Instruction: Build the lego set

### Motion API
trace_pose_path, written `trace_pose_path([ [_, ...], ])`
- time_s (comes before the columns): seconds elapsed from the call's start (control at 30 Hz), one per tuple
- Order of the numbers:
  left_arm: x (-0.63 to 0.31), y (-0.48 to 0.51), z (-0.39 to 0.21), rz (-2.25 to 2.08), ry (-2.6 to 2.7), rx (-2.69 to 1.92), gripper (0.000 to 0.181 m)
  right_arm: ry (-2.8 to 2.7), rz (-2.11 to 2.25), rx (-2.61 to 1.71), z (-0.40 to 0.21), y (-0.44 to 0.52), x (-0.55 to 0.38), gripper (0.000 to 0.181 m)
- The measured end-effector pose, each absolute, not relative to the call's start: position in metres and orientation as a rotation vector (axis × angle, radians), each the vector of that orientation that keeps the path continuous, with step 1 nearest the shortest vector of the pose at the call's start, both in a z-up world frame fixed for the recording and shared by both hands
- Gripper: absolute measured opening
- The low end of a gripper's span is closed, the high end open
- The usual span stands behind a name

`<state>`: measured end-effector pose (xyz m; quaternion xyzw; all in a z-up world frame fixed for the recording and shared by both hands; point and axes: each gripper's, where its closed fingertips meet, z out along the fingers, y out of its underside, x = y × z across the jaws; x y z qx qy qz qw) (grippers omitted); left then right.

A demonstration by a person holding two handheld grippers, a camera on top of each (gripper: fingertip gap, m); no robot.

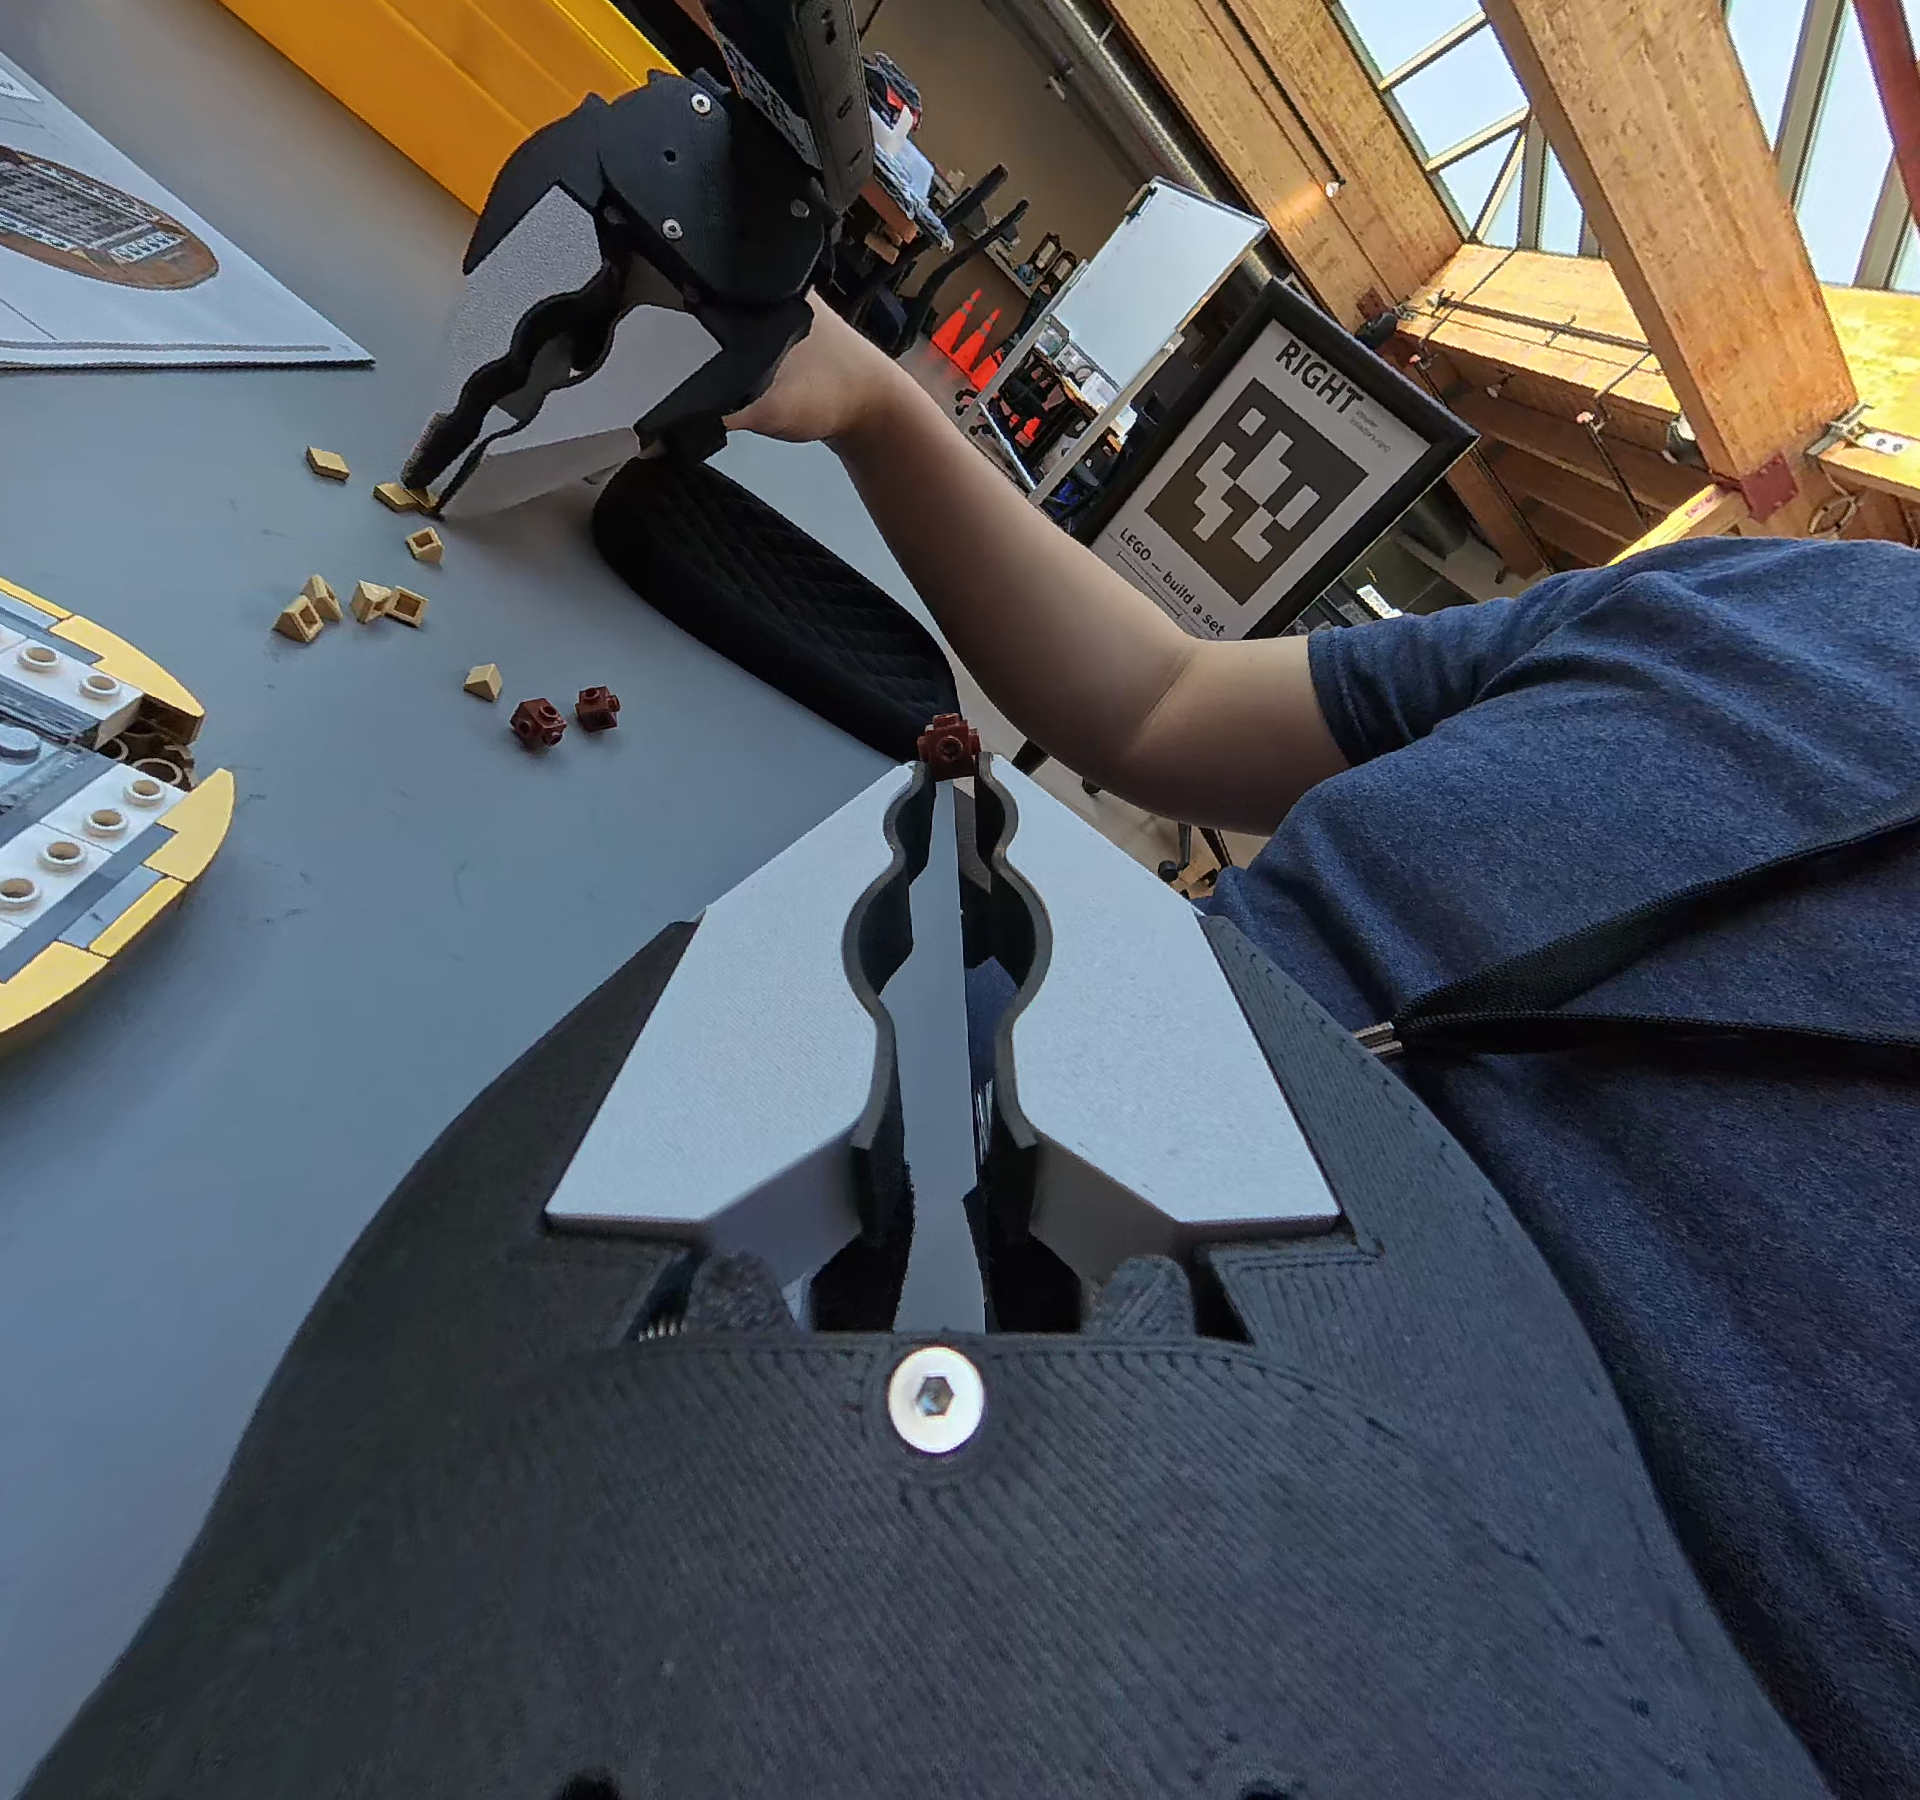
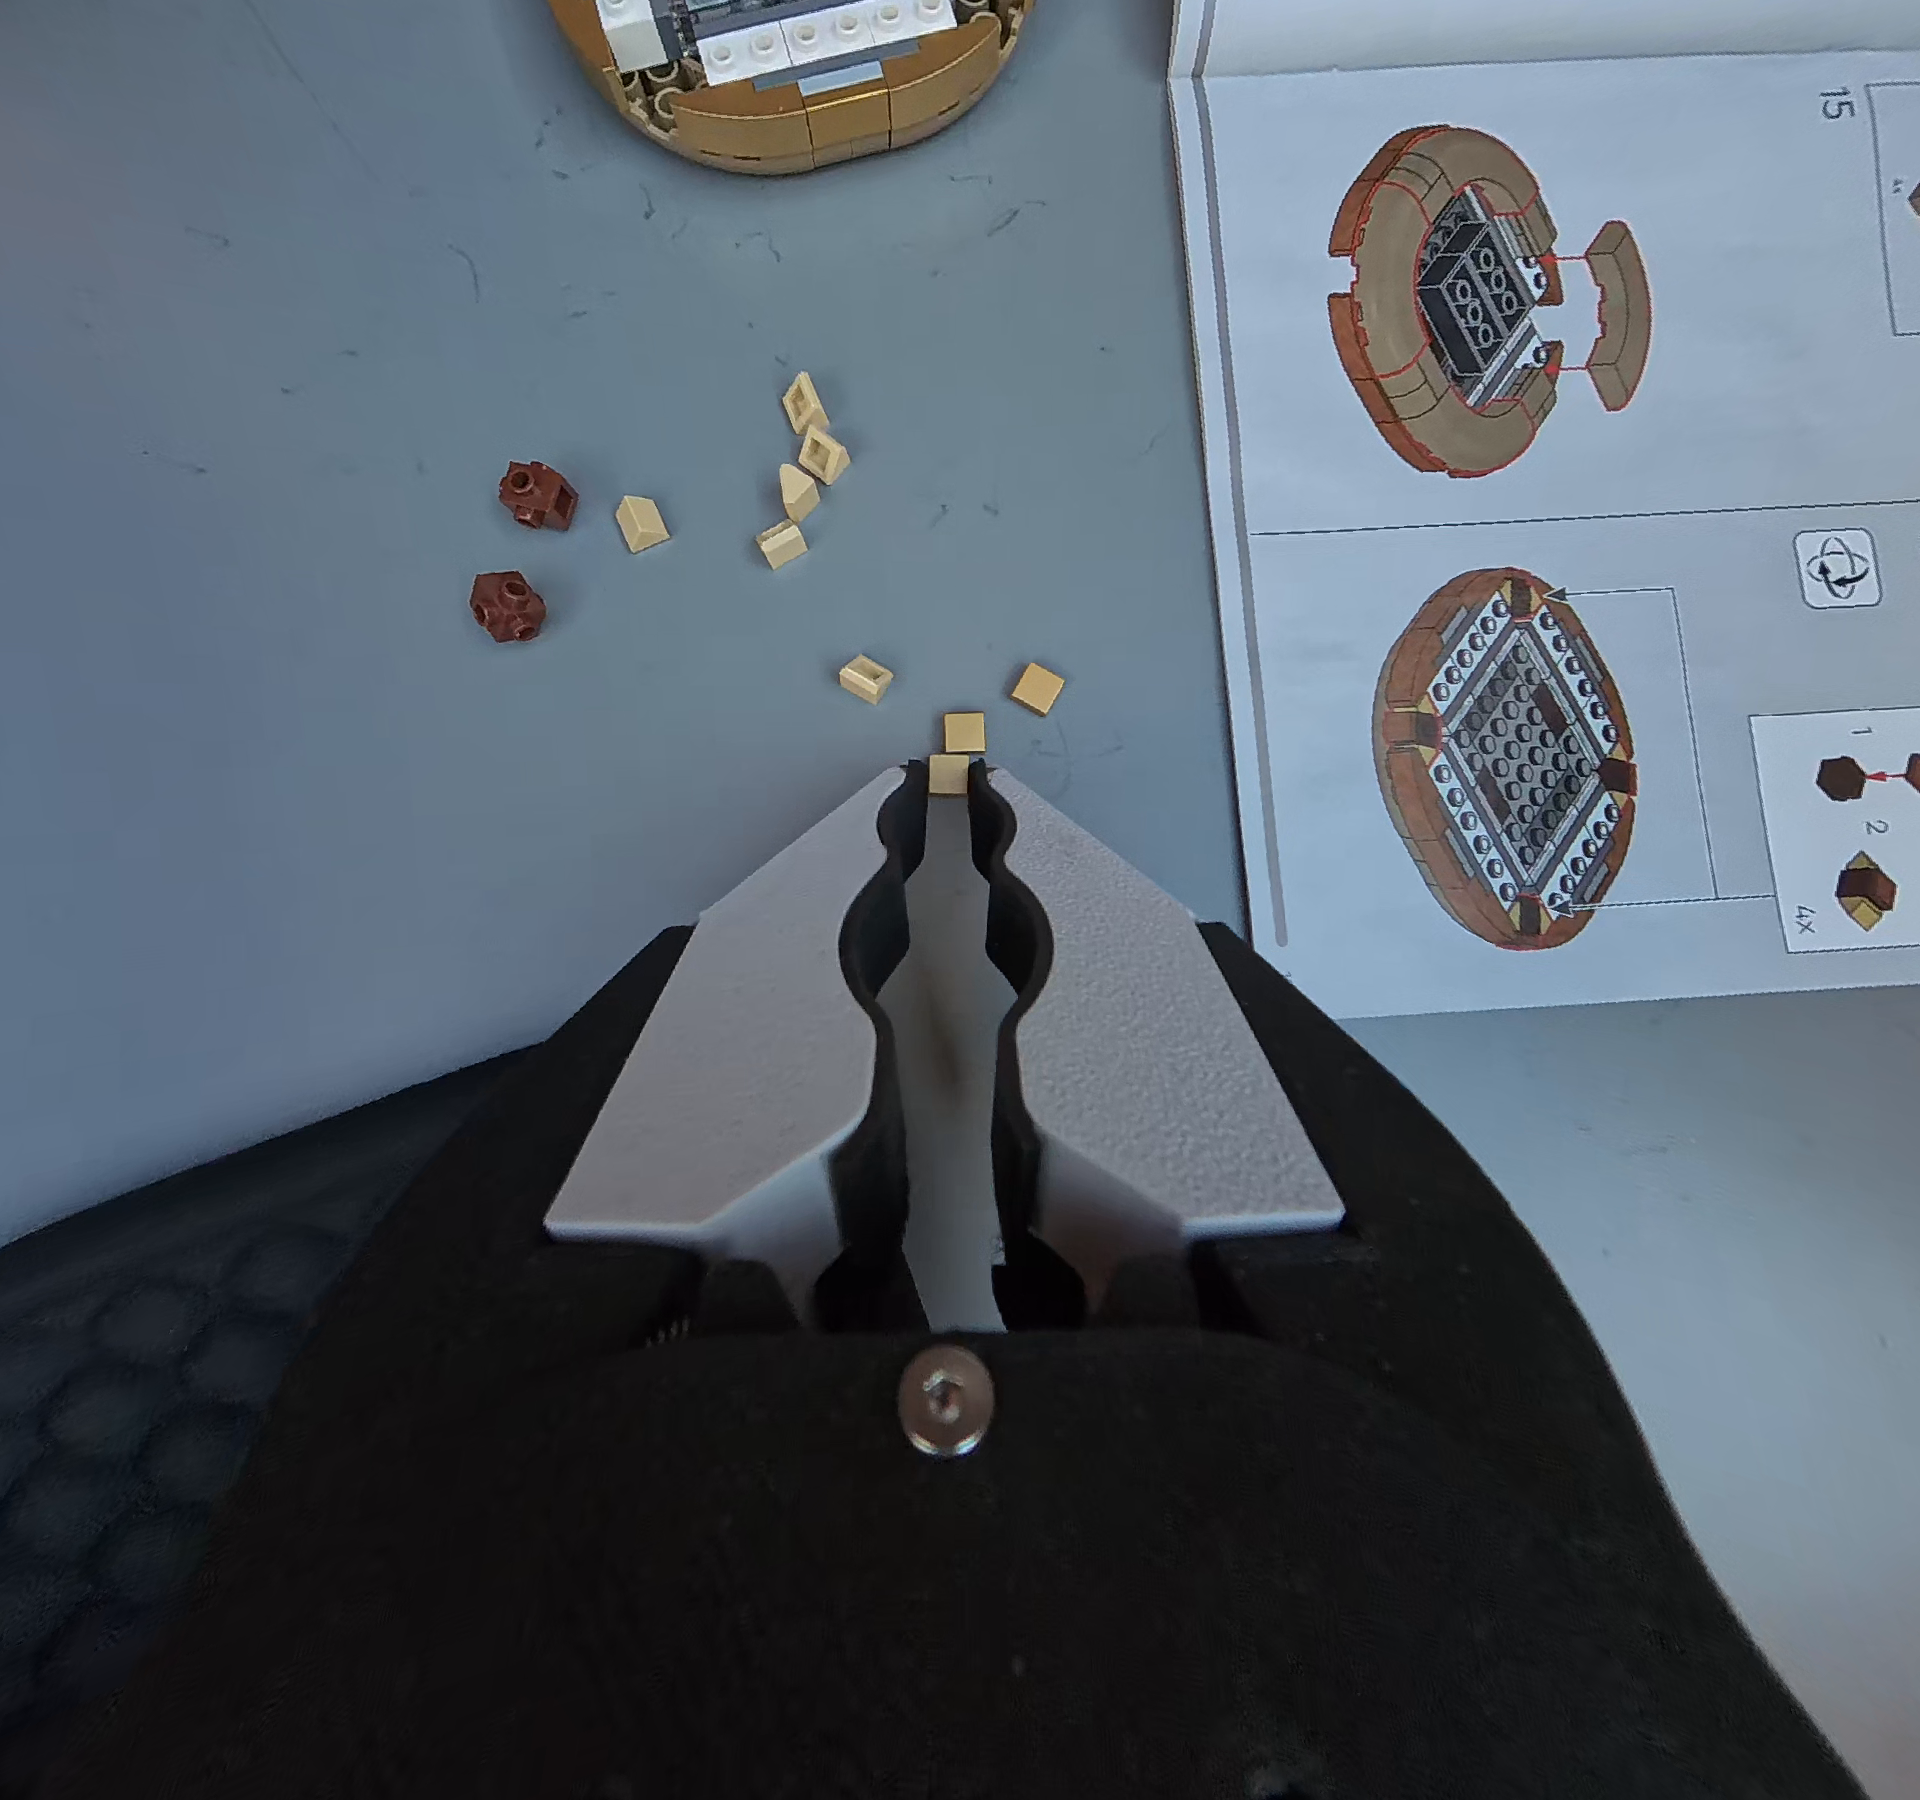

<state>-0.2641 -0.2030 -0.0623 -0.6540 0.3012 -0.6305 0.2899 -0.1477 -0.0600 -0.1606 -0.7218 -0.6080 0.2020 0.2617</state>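
My left gripper [image 1: 948, 758] is shut on a small reddish-brown studded brick [image 1: 948, 740] and holds it above the table's edge. My right gripper [image 2: 945, 771] is down on the grey table, its jaws closed around a small tan slope piece [image 2: 943, 774]; it also shows in the left wrist view [image 1: 426, 493]. Several more tan slope pieces [image 2: 805, 462] lie scattered ahead. Two reddish-brown studded bricks [image 2: 536, 495] [image 2: 507, 605] lie to the left. The partly built oval model [image 2: 779, 15] with tan rim and white and grey bricks sits at the far side.
The open instruction booklet [image 2: 1558, 503] lies on the right of the table. A yellow bin [image 1: 364, 15] stands at the back of the table. A person's bare arm [image 1: 1039, 607] and blue shirt [image 1: 1610, 919] are close by. A black chair [image 1: 769, 607] is beside the table edge. Tip to tip, the grippers are about 20 cm apart.
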Motion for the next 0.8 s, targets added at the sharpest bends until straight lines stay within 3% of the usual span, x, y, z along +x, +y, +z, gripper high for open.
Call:
trace_pose_path([
  [0.2, -0.264, -0.200, -0.064, -1.546, 0.848, -1.730, 0.006, -1.477, 0.710, -1.879, -0.113, -0.075, -0.173, 0.007],
  [0.37, -0.262, -0.203, -0.051, -1.421, 0.924, -1.615, 0.006, -1.272, 1.516, -1.629, -0.014, -0.160, -0.239, 0.007],
  [0.5, -0.261, -0.203, -0.043, -1.407, 0.932, -1.599, 0.006, -1.278, 1.727, -1.690, -0.013, -0.190, -0.259, 0.006],
  [0.8, -0.261, -0.208, -0.041, -1.487, 0.911, -1.621, 0.006, -1.343, 1.752, -1.804, -0.034, -0.198, -0.269, 0.007],
])
